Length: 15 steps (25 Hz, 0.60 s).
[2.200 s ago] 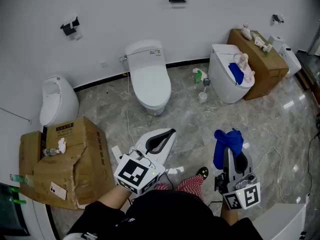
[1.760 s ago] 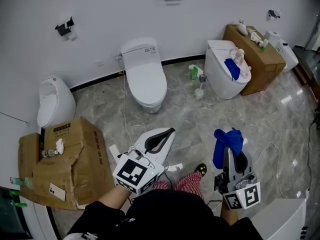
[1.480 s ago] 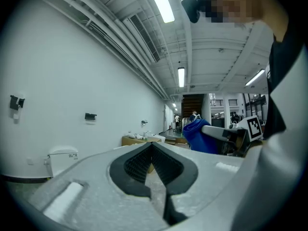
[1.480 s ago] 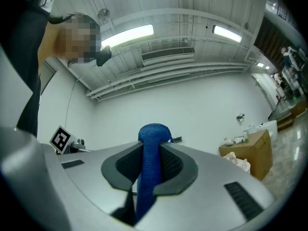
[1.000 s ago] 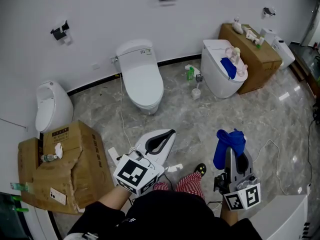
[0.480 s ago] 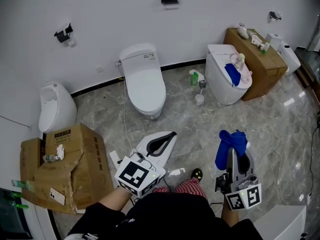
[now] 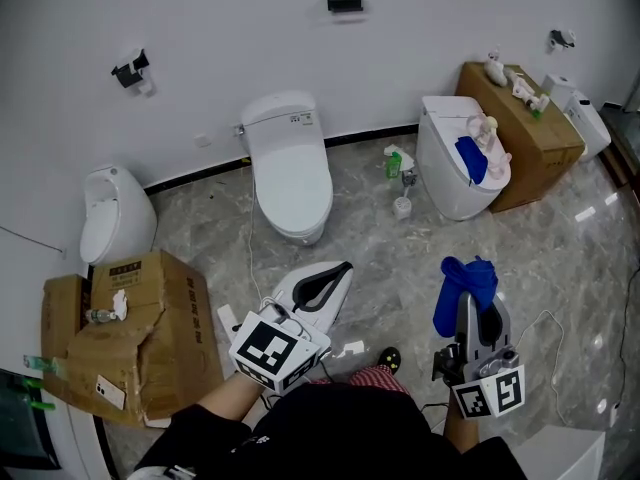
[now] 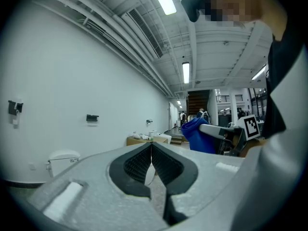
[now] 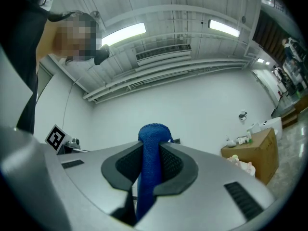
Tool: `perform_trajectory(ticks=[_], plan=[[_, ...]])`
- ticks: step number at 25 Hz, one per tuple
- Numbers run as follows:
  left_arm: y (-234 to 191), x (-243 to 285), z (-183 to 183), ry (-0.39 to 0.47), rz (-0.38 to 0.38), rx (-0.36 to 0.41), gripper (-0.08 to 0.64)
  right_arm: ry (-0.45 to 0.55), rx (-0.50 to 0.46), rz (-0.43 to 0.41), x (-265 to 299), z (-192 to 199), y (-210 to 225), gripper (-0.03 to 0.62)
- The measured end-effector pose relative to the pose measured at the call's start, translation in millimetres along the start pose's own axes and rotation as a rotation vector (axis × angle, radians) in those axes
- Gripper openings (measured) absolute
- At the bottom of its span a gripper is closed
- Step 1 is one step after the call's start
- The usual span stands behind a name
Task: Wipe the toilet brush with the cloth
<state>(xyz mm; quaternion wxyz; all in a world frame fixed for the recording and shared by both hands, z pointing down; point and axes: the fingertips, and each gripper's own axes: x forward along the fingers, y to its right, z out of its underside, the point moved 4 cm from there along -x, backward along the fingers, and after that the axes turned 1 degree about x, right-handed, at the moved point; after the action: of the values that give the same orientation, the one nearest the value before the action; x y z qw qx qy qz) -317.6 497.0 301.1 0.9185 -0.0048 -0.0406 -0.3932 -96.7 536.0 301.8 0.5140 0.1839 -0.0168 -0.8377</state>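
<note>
Pinching bunched, drooping blue cloth [image 7: 463,286]: right gripper [image 7: 470,303] | left gripper [image 7: 344,266]: jaws pressed together

The cloth [image 7: 462,280] is recorded as a solid royal blue with a ribbed weave. The right gripper [image 7: 469,298] is noted as grey with black cross-hatched pads and the left gripper [image 7: 346,266] as white with black pads, and black-and-white square markers are borne on the cubes of both. The floor [image 7: 380,238] is observed as grey veined marble, the wall [image 7: 220,28] as plain white edged in black at its foot, the toilet [image 7: 290,163] as white, the cardboard box [image 7: 150,318] as brown, and the trousers [image 7: 372,376] as red-and-white checked.
</note>
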Motion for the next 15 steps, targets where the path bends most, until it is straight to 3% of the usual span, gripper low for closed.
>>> perform_trajectory(ticks=[15], plan=[[8, 59, -6, -0.018, -0.013, -0.015, 0.003, -0.003, -0.001, -0.025, 17, -13, 56, 0.064]])
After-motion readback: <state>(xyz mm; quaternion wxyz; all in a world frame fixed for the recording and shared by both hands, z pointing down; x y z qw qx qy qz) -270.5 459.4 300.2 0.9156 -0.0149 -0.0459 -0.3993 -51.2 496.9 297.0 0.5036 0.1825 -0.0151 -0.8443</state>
